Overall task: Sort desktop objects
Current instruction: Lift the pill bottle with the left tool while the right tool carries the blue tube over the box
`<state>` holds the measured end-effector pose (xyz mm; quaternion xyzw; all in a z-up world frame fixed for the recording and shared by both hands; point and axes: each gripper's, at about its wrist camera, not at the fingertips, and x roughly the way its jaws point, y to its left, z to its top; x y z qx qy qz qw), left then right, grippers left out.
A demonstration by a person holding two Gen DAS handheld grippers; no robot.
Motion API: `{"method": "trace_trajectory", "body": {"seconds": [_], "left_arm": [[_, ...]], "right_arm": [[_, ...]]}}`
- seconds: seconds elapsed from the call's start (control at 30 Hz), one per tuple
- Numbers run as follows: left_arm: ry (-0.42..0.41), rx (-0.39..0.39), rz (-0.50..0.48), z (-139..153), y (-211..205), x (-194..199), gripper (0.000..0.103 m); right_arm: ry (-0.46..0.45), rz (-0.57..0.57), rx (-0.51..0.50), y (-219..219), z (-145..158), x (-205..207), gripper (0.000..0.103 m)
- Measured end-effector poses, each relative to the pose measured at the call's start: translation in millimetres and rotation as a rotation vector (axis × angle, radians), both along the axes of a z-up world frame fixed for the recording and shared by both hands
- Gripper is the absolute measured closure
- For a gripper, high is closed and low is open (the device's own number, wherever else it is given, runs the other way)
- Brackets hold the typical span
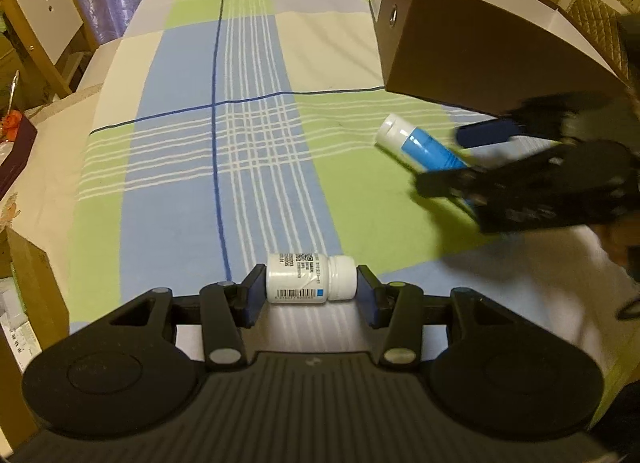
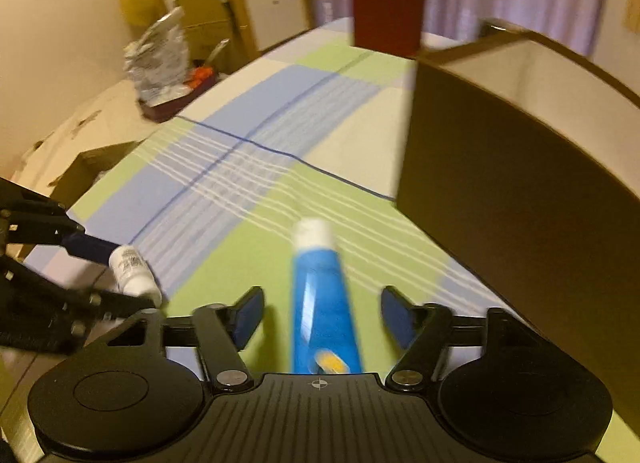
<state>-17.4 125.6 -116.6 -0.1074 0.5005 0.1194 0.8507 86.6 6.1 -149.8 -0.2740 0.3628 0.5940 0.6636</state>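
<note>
My left tool (image 1: 311,290) has its pads pressed on either end of a small white bottle (image 1: 311,278), base on one pad and cap on the other, so it is clamped lengthwise low over the checked cloth on the surface (image 1: 240,167). My right tool (image 2: 322,313) has its pads spread apart with a blue tube (image 2: 323,303) lying between them, white cap pointing forward; neither pad looks to be touching it, and the blur keeps me from being sure. The open brown box (image 2: 520,191) stands just beside the right tool, which I take to be where things go. My worry with the bottle is the end-to-end hold: a round cap on a flat pad can pivot or squirt out if I tilt it. With the tube, closing off-centre could pinch its soft body or roll it aside, and swinging toward the box risks knocking its near wall.
</note>
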Motion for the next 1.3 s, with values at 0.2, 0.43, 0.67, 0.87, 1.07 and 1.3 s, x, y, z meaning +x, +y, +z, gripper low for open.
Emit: {"method": "trace_trajectory", "body": {"seconds": [0.2,0.43,0.67,0.87,1.07,1.3], "left_arm": [[-0.005,0.000,0.022,0.2,0.3,-5.7,0.061],[-0.014,-0.010,-0.056,-1.8,-15.3,1.0,0.061],[-0.015,-0.017,-0.121,-2.7,-40.7,14.4,0.061],[0.000,0.011,-0.113,-2.5,-49.5,18.5,0.061],[0.008,0.033,-0.144,7.7,-61.6,22.1,0.062],[0.019,0.051,-0.255,29.7,-79.0,34.9,0.062]], "right_arm": [[-0.032,0.026,-0.016,-2.7,-5.5,-1.0,0.072],[-0.017,-0.017,-0.085,-64.6,1.4,3.3,0.071],[0.027,-0.124,-0.115,-109.0,7.6,21.1,0.067],[0.002,-0.106,-0.093,-107.8,6.7,18.0,0.063],[0.009,-0.059,-0.134,-120.5,12.1,22.4,0.074],[0.120,-0.083,-0.138,-148.1,29.8,53.6,0.074]]}}
